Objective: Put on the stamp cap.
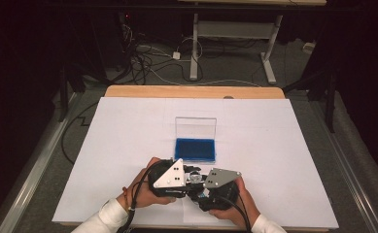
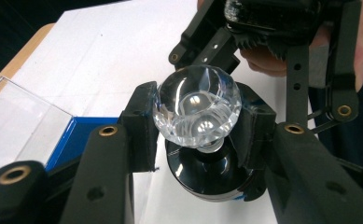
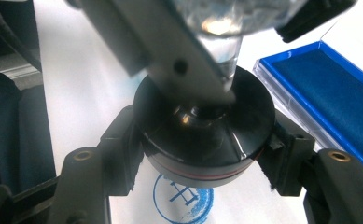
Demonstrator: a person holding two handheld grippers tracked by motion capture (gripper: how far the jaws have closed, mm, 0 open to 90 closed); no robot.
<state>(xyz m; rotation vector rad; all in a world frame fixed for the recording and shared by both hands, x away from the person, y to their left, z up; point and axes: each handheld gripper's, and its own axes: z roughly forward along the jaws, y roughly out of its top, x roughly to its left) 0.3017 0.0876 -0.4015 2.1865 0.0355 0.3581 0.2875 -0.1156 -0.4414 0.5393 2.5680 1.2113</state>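
A dark room with cables on the floor and a desk frame at the far side surrounds a wooden table (image 1: 128, 91) covered by a large white sheet (image 1: 128, 145). Near the middle of the sheet lies an open blue ink-pad case (image 1: 195, 150), its clear lid (image 1: 195, 127) standing upright on the far edge.

At the near edge both hands meet over a round stamp with a faceted clear crystal knob and a black disc base (image 2: 197, 109). The left gripper (image 2: 197, 123) is pinching the crystal knob, its pads pressed against the two sides. The right gripper (image 3: 202, 140) is clamped on the black base (image 3: 202, 135), one pad on each flank. The stamp hangs between the two grippers just above the sheet, a little nearer than the ink pad and apart from it.

Under the lifted base, in the right gripper view, a round blue stamp impression (image 3: 183, 198) with a character inside its ring lies on the paper — crisp at the top, patchier toward the near edge.

Judging from that mark, inking and pressing are done, and the stamp has come clear of the paper. What seems left is setting the stamp down, then probably shutting the lid of the ink-pad case — it is not yet closed.
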